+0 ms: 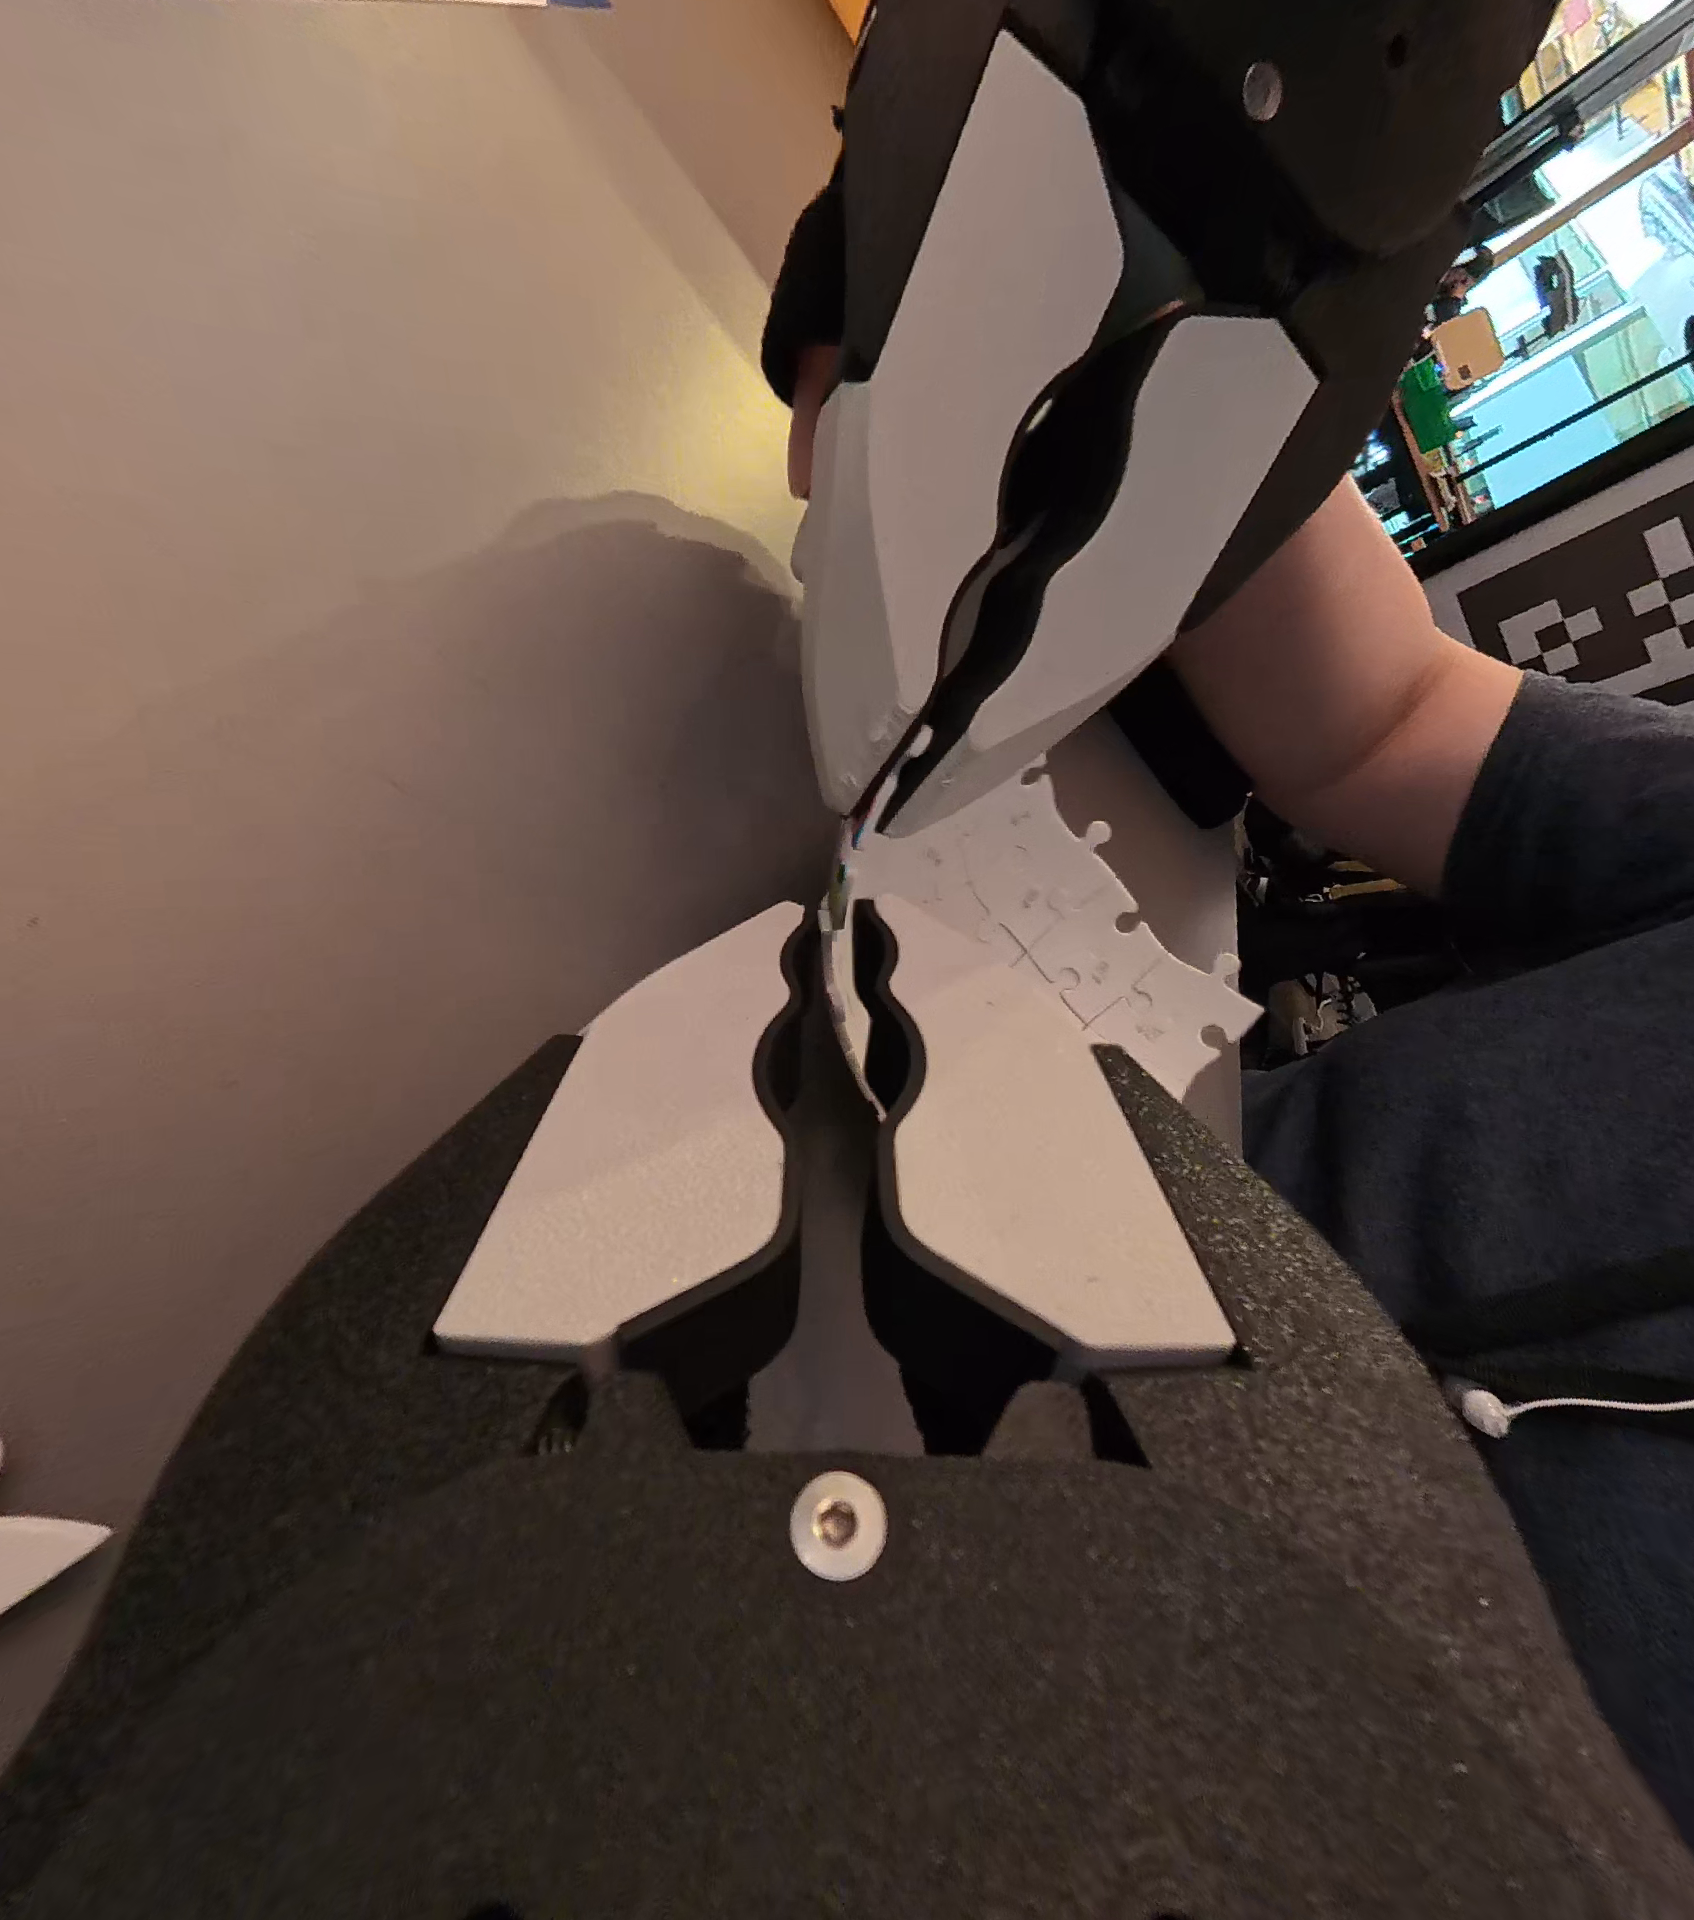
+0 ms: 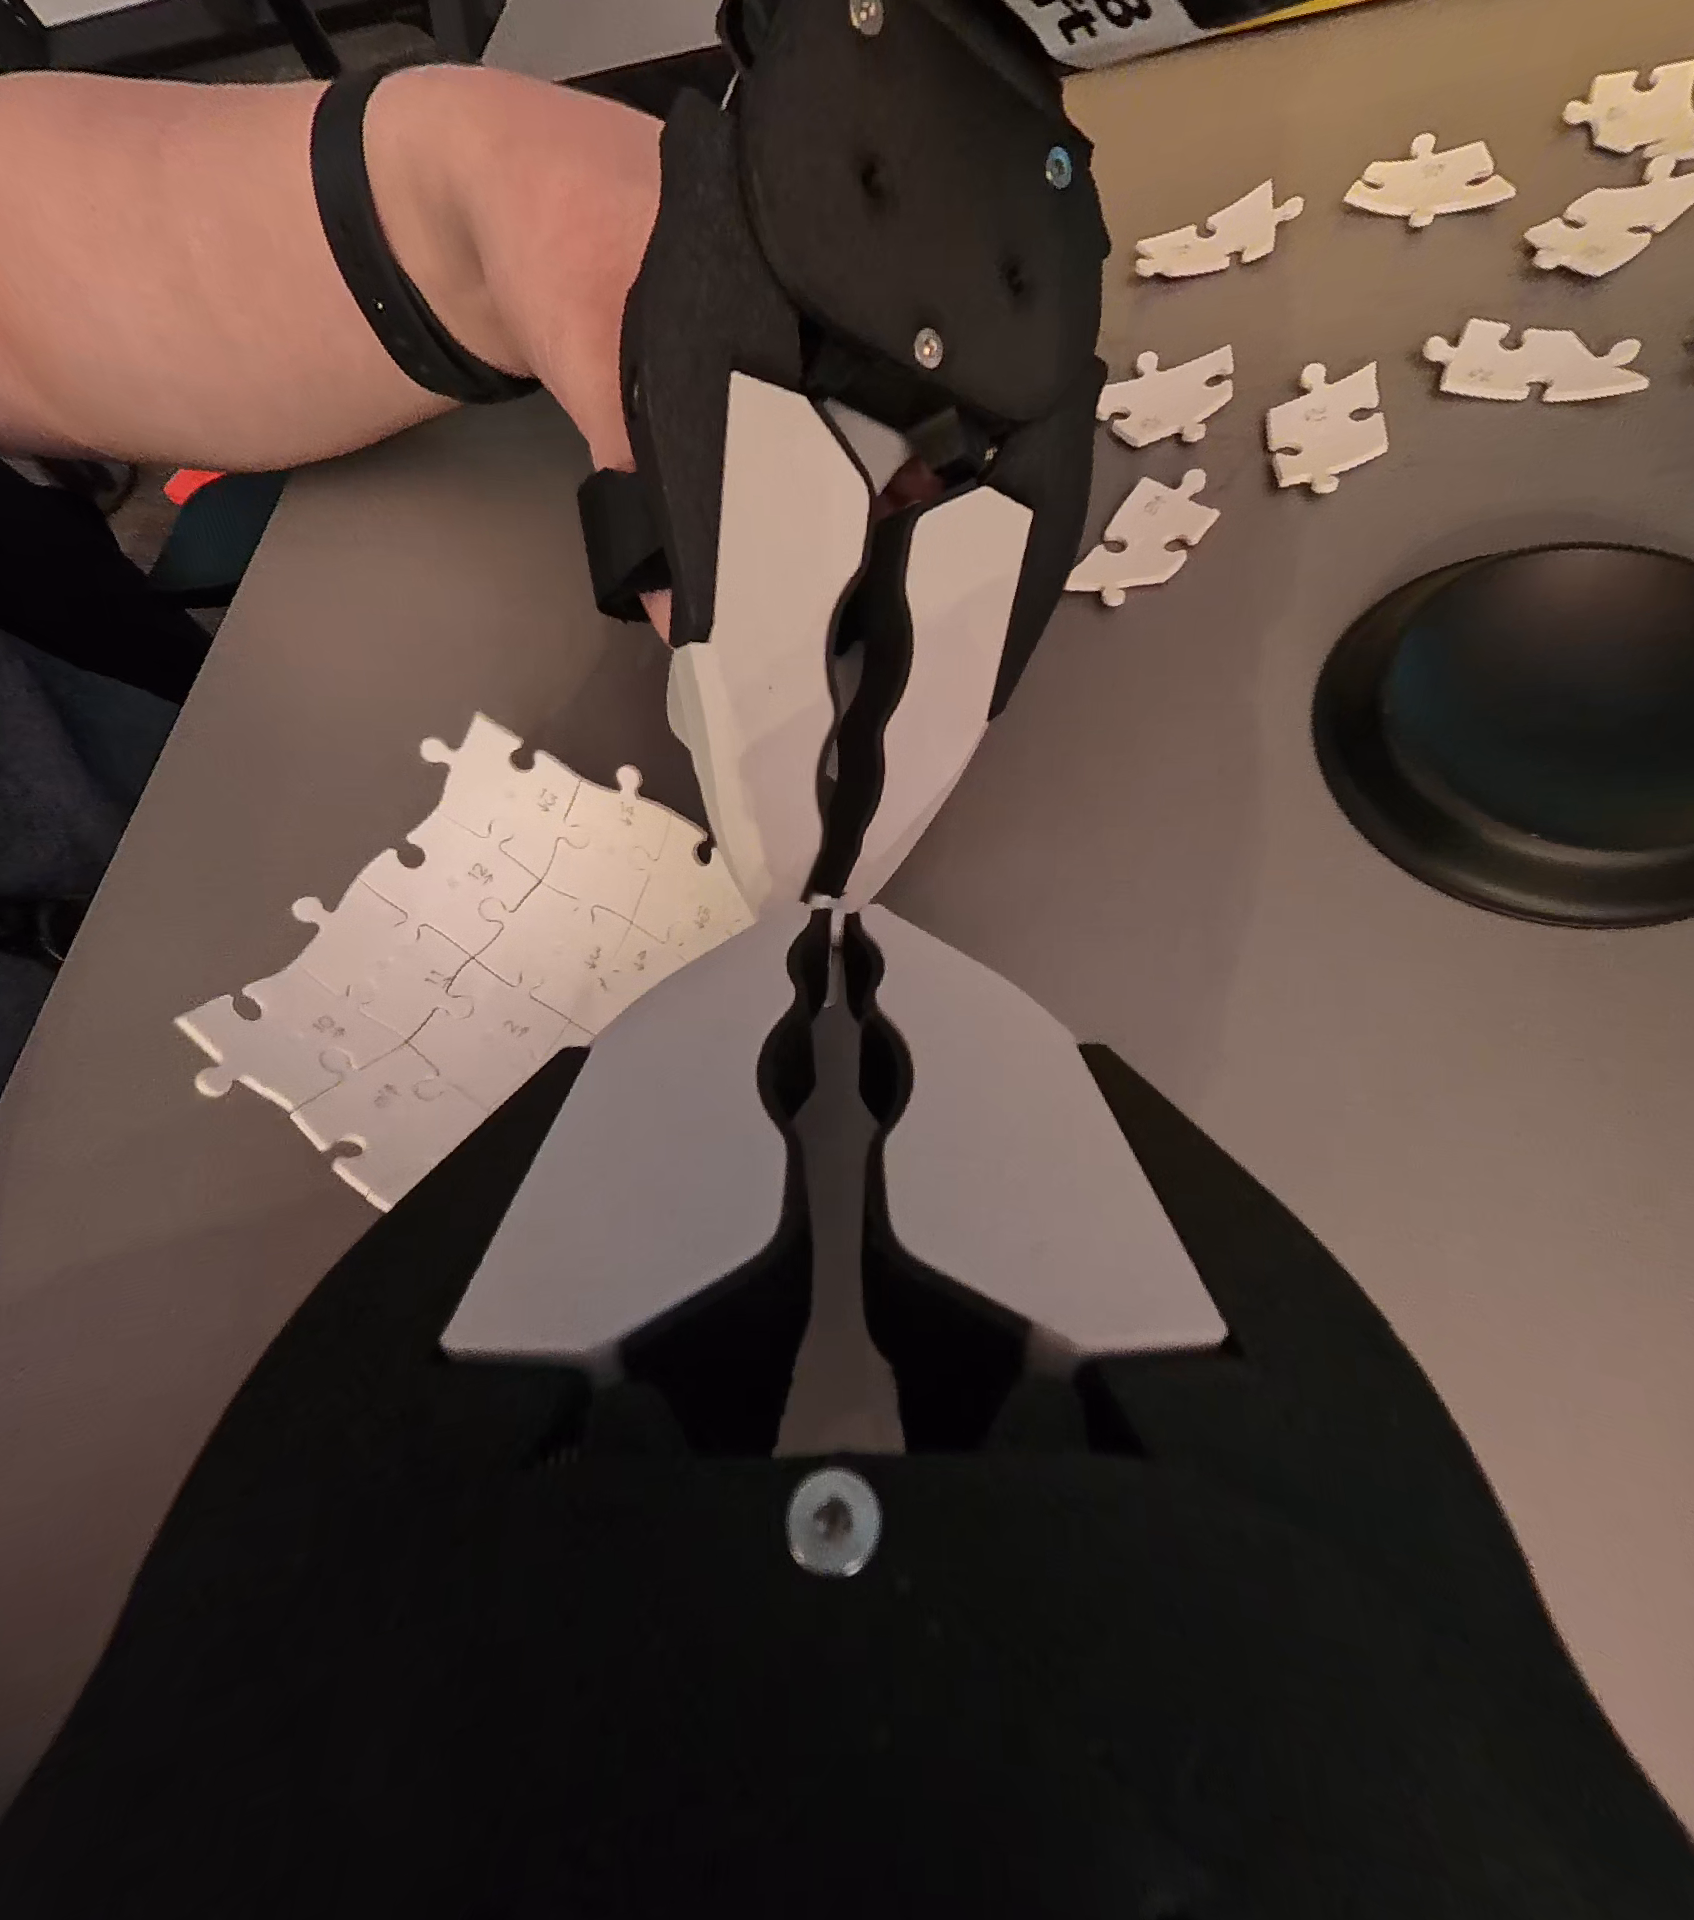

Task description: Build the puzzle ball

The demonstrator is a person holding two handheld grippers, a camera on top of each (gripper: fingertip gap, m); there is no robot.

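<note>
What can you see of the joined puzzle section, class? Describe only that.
The joined puzzle section is a curved white sheet of interlocked pieces, thin and card-like, with knobs and notches along its edges and small markings on each piece. Its blank side faces the right wrist camera. It is held above the grey table, pinched at one edge by the left tool and right tool.

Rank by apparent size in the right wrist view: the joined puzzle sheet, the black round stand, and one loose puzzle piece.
1. Joined puzzle sheet, though the fingers hide part of it.
2. Black round stand; close to the sheet, so that order is unsure.
3. Loose puzzle piece, clearly smallest.
</note>
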